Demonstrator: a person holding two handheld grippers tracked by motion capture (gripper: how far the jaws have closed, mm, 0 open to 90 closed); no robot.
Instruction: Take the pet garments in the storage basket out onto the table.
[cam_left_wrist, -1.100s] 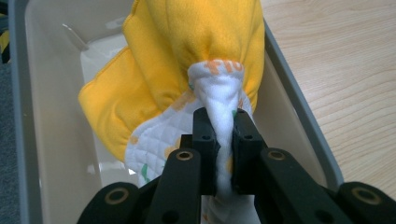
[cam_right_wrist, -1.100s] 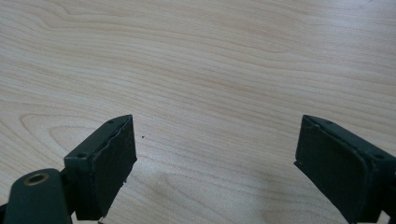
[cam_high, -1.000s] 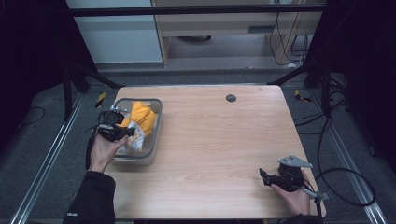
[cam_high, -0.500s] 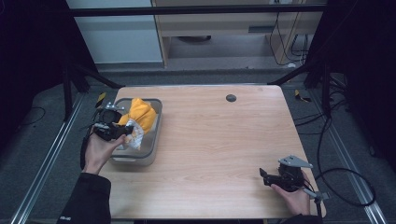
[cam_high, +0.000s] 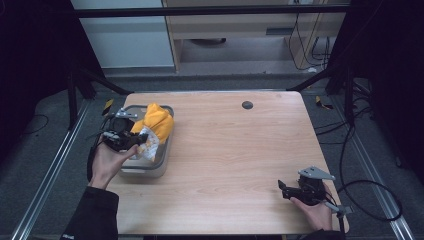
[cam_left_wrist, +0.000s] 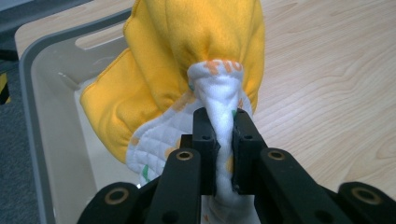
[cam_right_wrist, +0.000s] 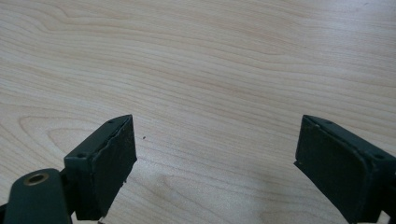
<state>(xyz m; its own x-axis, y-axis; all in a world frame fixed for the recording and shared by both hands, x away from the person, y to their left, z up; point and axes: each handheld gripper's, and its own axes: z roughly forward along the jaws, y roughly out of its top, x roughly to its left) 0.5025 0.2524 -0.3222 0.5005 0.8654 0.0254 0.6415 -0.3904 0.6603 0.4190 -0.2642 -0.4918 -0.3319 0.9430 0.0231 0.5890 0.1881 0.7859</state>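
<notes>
A yellow cloth with a white quilted lining (cam_high: 156, 125) hangs over the grey bin (cam_high: 150, 169) at the table's left. My left gripper (cam_high: 134, 141) is shut on a pinch of the white lining and holds the cloth up above the bin. In the left gripper view the jaws press the white fabric (cam_left_wrist: 218, 135) between them, with the yellow cloth (cam_left_wrist: 187, 51) bulging above and the bin's rim (cam_left_wrist: 28, 102) at the left. My right gripper (cam_high: 283, 188) rests at the table's front right corner. Its jaws stand wide open over bare wood (cam_right_wrist: 215, 154).
A small black round spot (cam_high: 247, 105) lies near the table's far edge. Cables (cam_high: 370, 200) trail on the floor to the right of the table. A metal rail (cam_high: 50, 175) runs along the left side.
My left gripper has risen and shifted left with the cloth, lifting it higher over the bin. The right gripper has stayed where it was.
</notes>
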